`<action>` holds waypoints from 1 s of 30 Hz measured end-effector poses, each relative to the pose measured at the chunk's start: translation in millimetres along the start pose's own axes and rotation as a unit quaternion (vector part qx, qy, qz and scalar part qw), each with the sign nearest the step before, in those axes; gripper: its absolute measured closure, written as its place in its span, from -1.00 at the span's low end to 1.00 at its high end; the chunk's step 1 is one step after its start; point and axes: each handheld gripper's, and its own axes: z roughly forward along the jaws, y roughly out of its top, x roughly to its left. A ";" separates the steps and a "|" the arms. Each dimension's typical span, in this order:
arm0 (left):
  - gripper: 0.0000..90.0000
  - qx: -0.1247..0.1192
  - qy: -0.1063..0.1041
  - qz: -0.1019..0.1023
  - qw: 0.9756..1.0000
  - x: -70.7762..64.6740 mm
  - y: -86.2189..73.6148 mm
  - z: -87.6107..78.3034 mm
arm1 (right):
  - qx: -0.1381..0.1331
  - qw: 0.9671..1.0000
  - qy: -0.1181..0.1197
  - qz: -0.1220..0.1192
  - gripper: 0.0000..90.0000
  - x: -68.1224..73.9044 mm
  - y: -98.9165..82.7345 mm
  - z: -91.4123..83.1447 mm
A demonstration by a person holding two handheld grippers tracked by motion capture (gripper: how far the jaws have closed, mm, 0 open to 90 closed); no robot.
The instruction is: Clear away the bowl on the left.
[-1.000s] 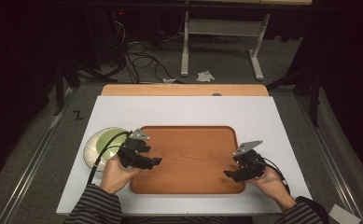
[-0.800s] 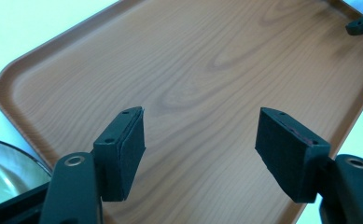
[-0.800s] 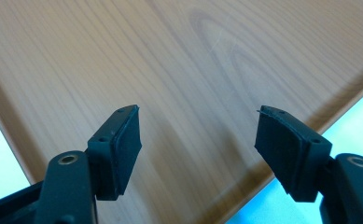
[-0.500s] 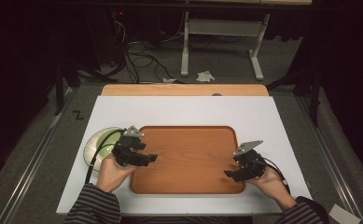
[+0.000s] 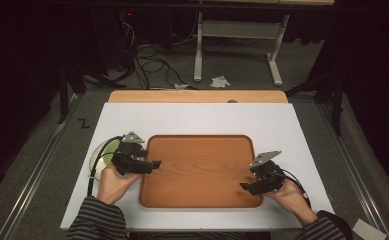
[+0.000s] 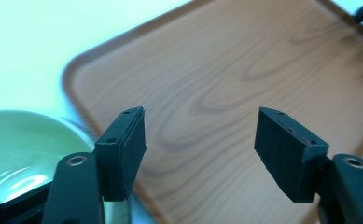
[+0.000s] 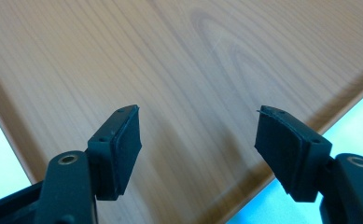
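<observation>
Left hand-held gripper (image 5: 152, 164), jaws wide and empty, hovers over the tray's (image 5: 202, 150) left rim, just beside the green plate (image 5: 102, 152) at the surface's left edge. Right hand-held gripper (image 5: 244, 186), jaws likewise wide and empty, hangs over the tray's near right corner. The tray lies flat at mid-surface. The likely step is seizing the plate: turn the left jaws toward its rim, straddle the rim squarely, and close only once one pad sits beneath it.
</observation>
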 end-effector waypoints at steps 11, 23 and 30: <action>-0.26 -0.016 0.020 -0.019 1.000 13.3 -2.0 -10.6 | 0.000 1.000 0.001 0.000 -0.27 -0.1 0.0 0.1; -0.26 -0.031 0.041 -0.056 0.997 35.4 -10.9 -18.4 | -0.001 1.000 0.000 0.001 -0.27 -0.1 0.1 -0.4; -0.26 -0.041 0.053 -0.079 0.995 48.1 -16.3 -24.1 | -0.001 1.000 0.000 0.000 -0.27 -0.7 0.0 0.0</action>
